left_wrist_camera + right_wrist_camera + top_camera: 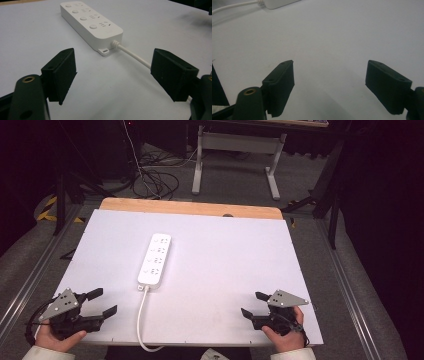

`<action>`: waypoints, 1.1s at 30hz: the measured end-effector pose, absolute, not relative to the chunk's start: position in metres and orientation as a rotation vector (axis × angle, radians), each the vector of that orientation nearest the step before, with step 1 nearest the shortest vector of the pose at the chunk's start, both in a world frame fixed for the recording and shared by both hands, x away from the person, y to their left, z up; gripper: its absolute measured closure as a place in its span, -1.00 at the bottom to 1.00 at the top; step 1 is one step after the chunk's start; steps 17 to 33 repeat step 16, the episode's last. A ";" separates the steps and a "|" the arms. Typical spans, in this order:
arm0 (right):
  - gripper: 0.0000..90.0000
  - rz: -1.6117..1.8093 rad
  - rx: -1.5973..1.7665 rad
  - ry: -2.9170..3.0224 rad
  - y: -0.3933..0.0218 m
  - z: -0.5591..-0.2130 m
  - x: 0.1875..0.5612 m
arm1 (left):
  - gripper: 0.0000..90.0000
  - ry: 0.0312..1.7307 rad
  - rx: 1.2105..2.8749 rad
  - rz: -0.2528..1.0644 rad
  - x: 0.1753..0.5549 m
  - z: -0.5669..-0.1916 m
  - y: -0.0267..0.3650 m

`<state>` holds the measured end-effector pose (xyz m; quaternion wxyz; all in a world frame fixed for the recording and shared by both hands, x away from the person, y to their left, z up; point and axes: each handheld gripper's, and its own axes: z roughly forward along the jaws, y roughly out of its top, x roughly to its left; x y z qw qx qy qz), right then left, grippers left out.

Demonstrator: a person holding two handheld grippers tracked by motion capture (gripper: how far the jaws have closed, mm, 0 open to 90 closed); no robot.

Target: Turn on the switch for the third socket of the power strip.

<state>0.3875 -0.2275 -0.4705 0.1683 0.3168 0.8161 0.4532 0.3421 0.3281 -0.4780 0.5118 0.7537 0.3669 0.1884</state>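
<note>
White power strip (155, 260) is lying flat left of centre in the high view, on the white table top (225, 265), long axis running toward the upper frame. Its white cord (141, 320) is trailing down off the table's bottom edge. Left gripper (102, 302) is sitting at lower left, jaws spread wide, pinching nothing, pointing toward the strip. Right gripper (254, 304) is sitting at lower right, jaws spread, empty, well apart from the strip.
</note>
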 end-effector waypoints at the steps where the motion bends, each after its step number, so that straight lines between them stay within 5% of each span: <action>1: -0.47 1.289 0.900 2.320 -0.228 -0.470 0.387 | -0.50 0.889 1.811 0.448 0.343 -0.477 0.328; 8: -0.47 1.287 0.903 2.318 -0.228 -0.470 0.387 | -0.49 0.962 1.805 0.367 0.347 -0.477 0.330; 33: -0.47 1.283 0.905 2.318 -0.228 -0.471 0.388 | -0.50 0.950 1.783 0.414 0.344 -0.476 0.331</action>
